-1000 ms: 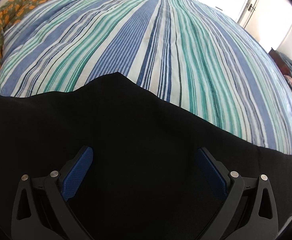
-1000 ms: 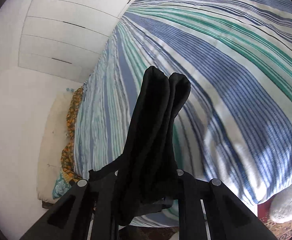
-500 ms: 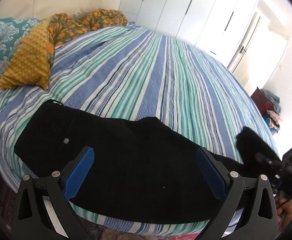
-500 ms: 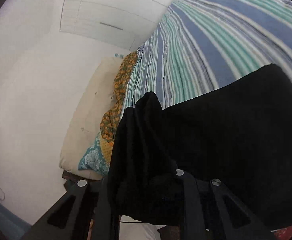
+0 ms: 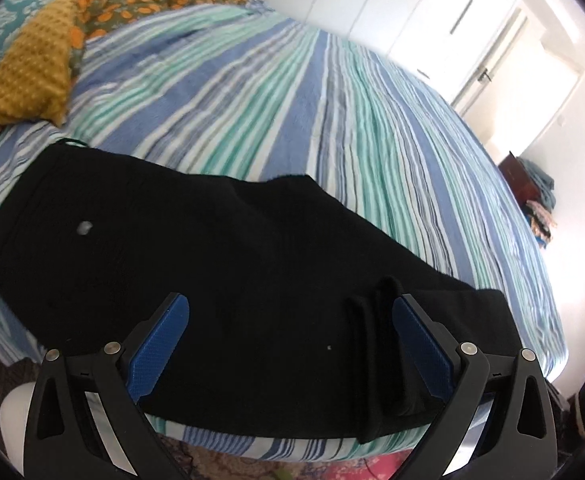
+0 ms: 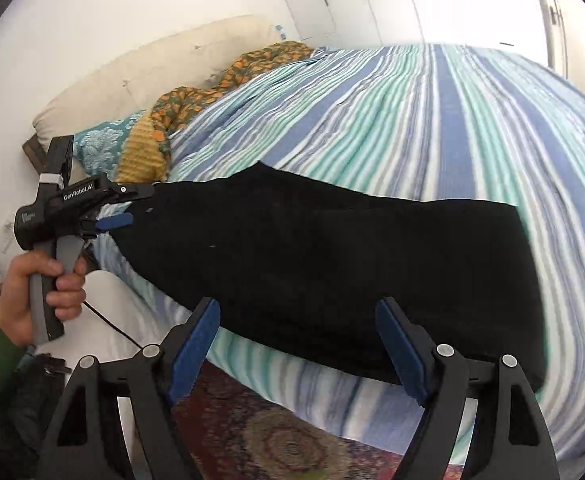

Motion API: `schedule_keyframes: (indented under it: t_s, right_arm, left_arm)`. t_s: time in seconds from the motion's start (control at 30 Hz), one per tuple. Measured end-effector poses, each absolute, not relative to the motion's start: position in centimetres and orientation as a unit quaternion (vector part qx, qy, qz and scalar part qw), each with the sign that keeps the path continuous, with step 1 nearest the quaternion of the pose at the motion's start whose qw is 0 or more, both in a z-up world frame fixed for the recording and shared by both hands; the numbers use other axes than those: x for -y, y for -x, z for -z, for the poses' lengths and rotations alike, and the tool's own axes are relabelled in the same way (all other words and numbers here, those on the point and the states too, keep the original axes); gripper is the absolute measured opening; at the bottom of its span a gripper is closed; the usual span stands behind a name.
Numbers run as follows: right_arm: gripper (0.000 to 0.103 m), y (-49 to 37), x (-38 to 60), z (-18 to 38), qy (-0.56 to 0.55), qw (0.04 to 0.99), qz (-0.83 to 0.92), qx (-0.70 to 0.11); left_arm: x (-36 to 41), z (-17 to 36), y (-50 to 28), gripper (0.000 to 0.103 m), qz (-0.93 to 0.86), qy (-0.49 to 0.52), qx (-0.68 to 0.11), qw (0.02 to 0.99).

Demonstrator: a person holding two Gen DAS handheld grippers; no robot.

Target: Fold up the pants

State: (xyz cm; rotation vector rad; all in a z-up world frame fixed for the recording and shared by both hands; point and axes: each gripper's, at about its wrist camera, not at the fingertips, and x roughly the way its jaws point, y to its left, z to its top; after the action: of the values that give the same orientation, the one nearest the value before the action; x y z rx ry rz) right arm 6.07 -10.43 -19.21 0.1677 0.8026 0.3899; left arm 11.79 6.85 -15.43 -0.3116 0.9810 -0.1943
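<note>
Black pants [image 5: 220, 264] lie flat along the near edge of the striped bed, waist with a grey button [image 5: 84, 228] at the left, leg ends at the right. A raised fold of the fabric [image 5: 376, 352] sits by my left gripper's right finger. My left gripper [image 5: 290, 344] is open above the pants. In the right wrist view the pants [image 6: 352, 264] stretch across the bed edge. My right gripper [image 6: 298, 344] is open and empty just before their near edge. The left gripper [image 6: 124, 206] shows there at the waist end, held by a hand.
The striped blue, green and white bedspread [image 5: 292, 100] covers the bed. Yellow and orange floral pillows [image 5: 32, 72] lie at the head, left. White wardrobes [image 5: 392, 4] stand behind. A patterned rug [image 6: 276, 440] lies on the floor below the bed edge.
My right gripper has opened and let go of the bunched pants legs, which now lie flat on the bed. My left gripper has drawn back and stayed open.
</note>
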Motion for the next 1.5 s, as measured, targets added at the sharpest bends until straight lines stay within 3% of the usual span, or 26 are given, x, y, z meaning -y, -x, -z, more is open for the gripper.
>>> schedule_keyframes:
  t_s: [0.2,0.4,0.43,0.5,0.57,0.67,0.9,0.93,1.0,1.03,1.07,1.1,1.2,1.4,1.43,1.47,1.5]
  right_arm:
    - [0.08,-6.3,14.4,18.6,-0.136,0.906,-0.142,-0.376]
    - [0.08,-7.5,14.8,18.6,-0.135,0.904,-0.143,-0.38]
    - [0.08,-7.2,15.0,18.5,-0.134,0.904,-0.144,-0.38]
    - [0.08,-7.1,15.0,18.4,-0.132,0.905,-0.144,-0.378]
    - [0.08,-7.0,15.1,18.2,-0.131,0.907,-0.142,-0.373]
    - [0.08,-6.9,15.6,18.2,-0.133,0.911,-0.13,-0.369]
    - [0.081,-6.5,19.2,15.5,-0.164,0.923,-0.1,-0.333]
    - [0.082,-6.7,19.4,15.2,-0.162,0.924,-0.104,-0.33]
    - [0.082,-7.9,19.0,15.8,-0.158,0.916,-0.132,-0.346]
    - [0.082,-8.9,18.6,16.8,-0.165,0.9,-0.158,-0.37]
    - [0.081,-9.9,18.1,18.4,-0.179,0.879,-0.184,-0.403]
    - [0.081,-10.6,17.6,20.1,-0.186,0.86,-0.188,-0.436]
    - [0.08,-10.6,16.6,22.4,-0.164,0.856,-0.169,-0.461]
    - [0.082,-10.2,15.8,22.4,-0.142,0.865,-0.164,-0.452]
    - [0.082,-10.2,15.8,22.4,-0.143,0.866,-0.164,-0.45]
    - [0.082,-10.1,15.8,22.3,-0.144,0.867,-0.166,-0.448]
    - [0.082,-10.0,15.9,22.2,-0.144,0.868,-0.167,-0.446]
  left_arm:
    - [-1.2,15.4,-11.1,0.094,0.184,0.119,-0.487,0.846]
    - [3.3,16.8,-9.2,0.077,0.185,0.06,-0.496,0.847]
    - [3.7,17.3,-9.4,0.072,0.178,0.054,-0.504,0.843]
    - [4.4,18.2,-9.7,0.047,0.176,0.046,-0.517,0.836]
    - [5.0,18.9,-9.7,0.015,0.164,0.025,-0.525,0.835]
    - [4.4,18.3,-9.1,0.004,0.167,0.011,-0.513,0.842]
    - [-1.0,17.6,-8.0,0.004,0.169,-0.001,-0.511,0.843]
    - [-1.2,17.6,-7.9,0.01,0.168,0.001,-0.511,0.843]
    - [-1.7,17.8,-8.0,0.042,0.162,0.034,-0.518,0.839]
    - [-2.7,17.6,-8.1,0.066,0.154,0.069,-0.514,0.841]
    - [-3.7,17.4,-8.0,0.074,0.152,0.107,-0.505,0.843]
    - [-4.8,17.3,-8.0,0.075,0.154,0.144,-0.497,0.842]
    - [-5.7,17.6,-8.4,0.075,0.173,0.183,-0.509,0.823]
    - [-0.5,19.7,-9.6,0.075,0.176,0.084,-0.56,0.805]
    - [0.0,19.9,-9.7,0.069,0.164,0.079,-0.56,0.808]
    - [0.2,19.7,-9.7,0.035,0.154,0.084,-0.554,0.814]
    - [0.4,19.3,-10.3,0.018,0.15,0.094,-0.554,0.814]
